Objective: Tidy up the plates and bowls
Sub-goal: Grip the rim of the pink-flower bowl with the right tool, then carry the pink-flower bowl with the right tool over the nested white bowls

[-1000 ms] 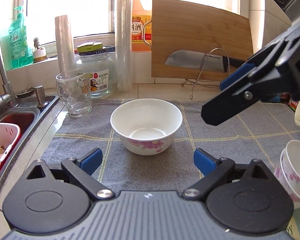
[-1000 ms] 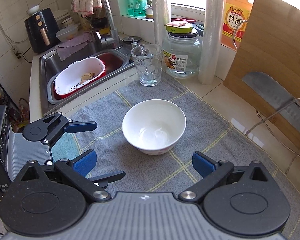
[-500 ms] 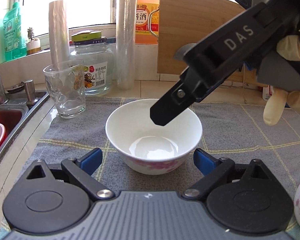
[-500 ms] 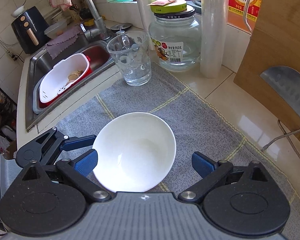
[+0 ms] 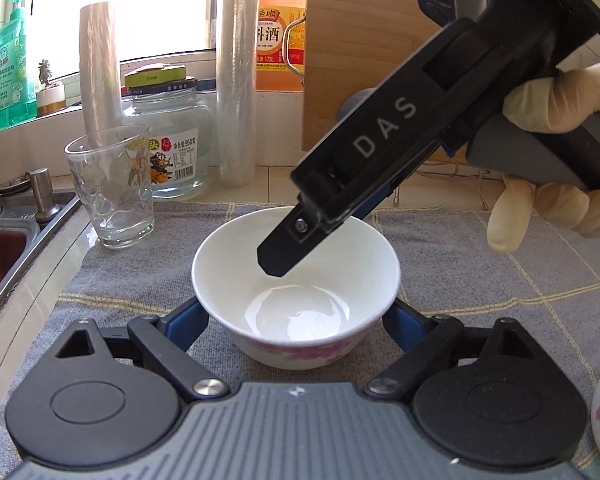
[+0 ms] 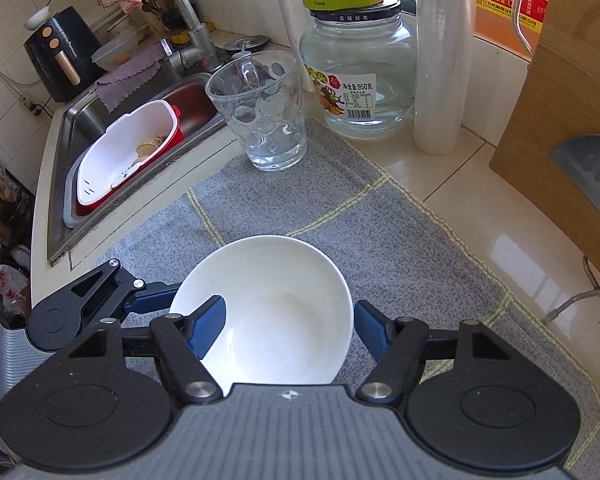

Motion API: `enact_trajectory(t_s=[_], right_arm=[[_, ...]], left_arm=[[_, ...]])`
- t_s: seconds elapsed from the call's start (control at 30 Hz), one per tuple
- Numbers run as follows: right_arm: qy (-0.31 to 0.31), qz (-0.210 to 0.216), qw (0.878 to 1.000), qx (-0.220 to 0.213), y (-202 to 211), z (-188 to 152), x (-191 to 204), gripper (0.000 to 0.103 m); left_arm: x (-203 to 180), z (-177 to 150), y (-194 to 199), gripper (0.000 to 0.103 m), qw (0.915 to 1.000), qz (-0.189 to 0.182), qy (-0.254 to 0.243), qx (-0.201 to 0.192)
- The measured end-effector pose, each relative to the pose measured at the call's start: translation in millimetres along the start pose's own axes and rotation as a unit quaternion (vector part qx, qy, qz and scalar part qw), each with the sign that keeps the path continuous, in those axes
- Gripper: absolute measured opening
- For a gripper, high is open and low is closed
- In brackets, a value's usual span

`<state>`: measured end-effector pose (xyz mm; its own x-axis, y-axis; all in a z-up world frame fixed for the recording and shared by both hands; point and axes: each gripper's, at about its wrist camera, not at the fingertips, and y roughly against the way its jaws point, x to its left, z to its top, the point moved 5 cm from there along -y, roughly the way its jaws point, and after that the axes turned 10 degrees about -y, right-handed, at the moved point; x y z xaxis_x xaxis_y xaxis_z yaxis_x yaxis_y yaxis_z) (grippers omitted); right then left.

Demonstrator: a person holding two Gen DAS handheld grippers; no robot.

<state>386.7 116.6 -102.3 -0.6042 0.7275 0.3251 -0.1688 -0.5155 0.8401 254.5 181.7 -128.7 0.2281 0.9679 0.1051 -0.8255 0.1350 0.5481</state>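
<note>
White ceramic bowl with pink flowers on grey cloth on my desk, left claw closing, blue pads flanking its base, right claw closing astride its rim, grip unconfirmed.

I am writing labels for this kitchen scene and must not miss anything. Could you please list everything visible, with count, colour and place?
bowl: one, white with pink flowers, middle of the cloth
cloth: one, grey with yellow lines, on the counter
glass: one, clear, on the cloth's corner by the sink
jar: one, clear with a green lid, behind the glass
film rolls: two, clear, upright by the window
bottle: one, orange, by the window
soap bottle: one, green, on the windowsill
cutting board: one, wooden, leaning on the right
knife: one, grey blade, before the board
sink: one, steel, on the left
basket: one, white and red, in the sink
left tool: black and blue, closing, bowl between its fingers
right tool: closing, one finger inside the bowl
gloved hand: cream, holding the right tool
</note>
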Motion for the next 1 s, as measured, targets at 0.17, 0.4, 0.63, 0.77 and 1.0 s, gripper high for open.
enact_trajectory(t_s=[0.17, 0.4, 0.63, 0.77, 1.0], right_arm=[[0.001, 0.003, 1.000, 0.003, -3, -1, 0, 0.071], [-0.004, 0.009, 1.000, 0.003, 0, -2, -1, 0.071], [-0.004, 0.015, 1.000, 0.004, 9, -8, 3, 0.071], [-0.009, 0.025, 1.000, 0.004, 19, -16, 6, 0.071], [-0.013, 0.036, 0.999, -0.001, 41, -34, 14, 0.071]], left_arm=[[1, 0, -1, 0.093, 1.0000, 0.001, 0.000, -0.001], [-1, 1, 0, 0.093, 1.0000, 0.003, -0.008, 0.006], [-4, 0, 7, 0.093, 0.9998, 0.001, -0.016, 0.015], [-9, 2, 17, 0.093, 0.9996, 0.000, -0.019, 0.020], [-23, 4, 43, 0.093, 0.9991, -0.004, -0.036, 0.023]])
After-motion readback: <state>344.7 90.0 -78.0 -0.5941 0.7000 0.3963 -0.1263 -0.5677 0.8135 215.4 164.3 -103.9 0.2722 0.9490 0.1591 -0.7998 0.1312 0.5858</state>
